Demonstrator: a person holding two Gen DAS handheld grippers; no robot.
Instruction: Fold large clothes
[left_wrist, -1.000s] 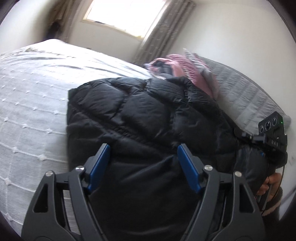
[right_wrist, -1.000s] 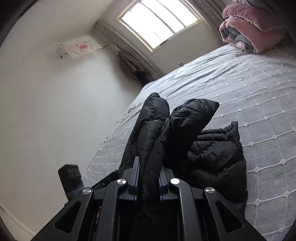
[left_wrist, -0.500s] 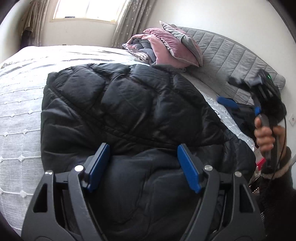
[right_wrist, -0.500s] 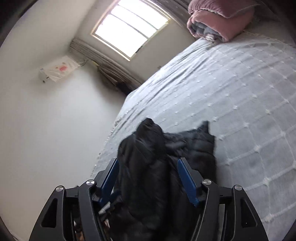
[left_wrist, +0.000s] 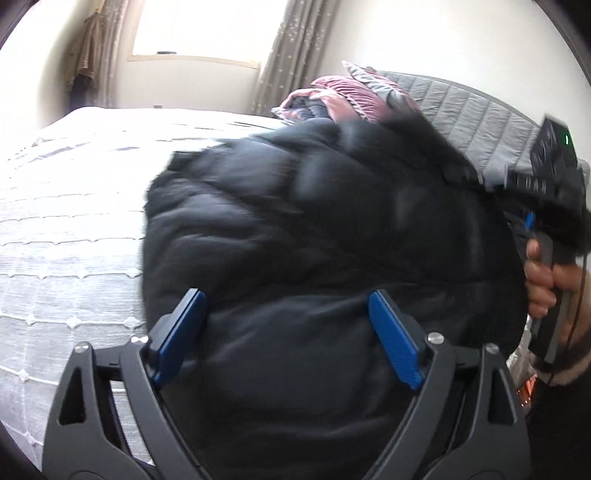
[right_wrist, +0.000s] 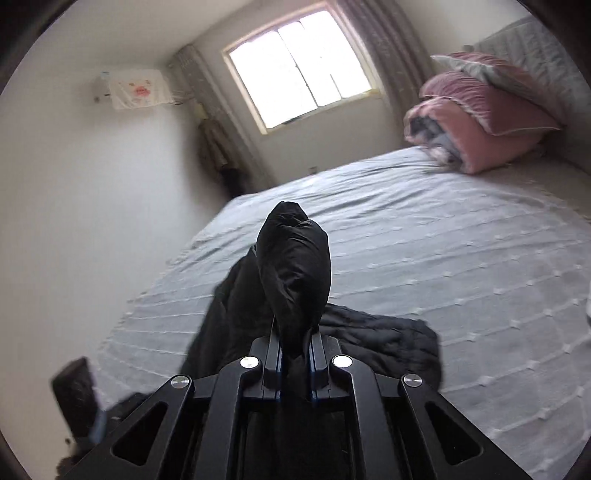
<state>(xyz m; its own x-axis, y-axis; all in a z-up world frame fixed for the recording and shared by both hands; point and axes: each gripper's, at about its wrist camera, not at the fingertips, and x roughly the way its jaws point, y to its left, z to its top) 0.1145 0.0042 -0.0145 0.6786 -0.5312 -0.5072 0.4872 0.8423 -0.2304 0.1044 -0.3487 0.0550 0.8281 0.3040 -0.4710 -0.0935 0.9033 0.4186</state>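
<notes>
The black puffer jacket (left_wrist: 314, 258) lies bunched at the near edge of the bed (left_wrist: 66, 221), filling the left wrist view from 6 o'clock up to about 1 o'clock. The left gripper (left_wrist: 288, 332) has its jaws opening wide, its 2 blue pads (left_wrist: 181, 332) standing apart over the jacket's dark fabric, which sits between them without being pressed. At 3 o'clock in that view a hand (left_wrist: 546, 280) grasps the right tool's handle at the jacket's far edge. In the right wrist view the right gripper (right_wrist: 295, 354) is clamped narrow on a puffed fold of the jacket (right_wrist: 295, 273) that stands up between the pads toward 12 o'clock, while the rest of the garment trails down to 7 o'clock and spreads toward 4 o'clock. Open quilted bedspread (right_wrist: 443, 258) stretches from 1 to 4 o'clock, up to the pink bedding (right_wrist: 480, 136) at 2 o'clock. The window (right_wrist: 299, 74) sits at 12 o'clock, beyond the bed's far edge.
</notes>
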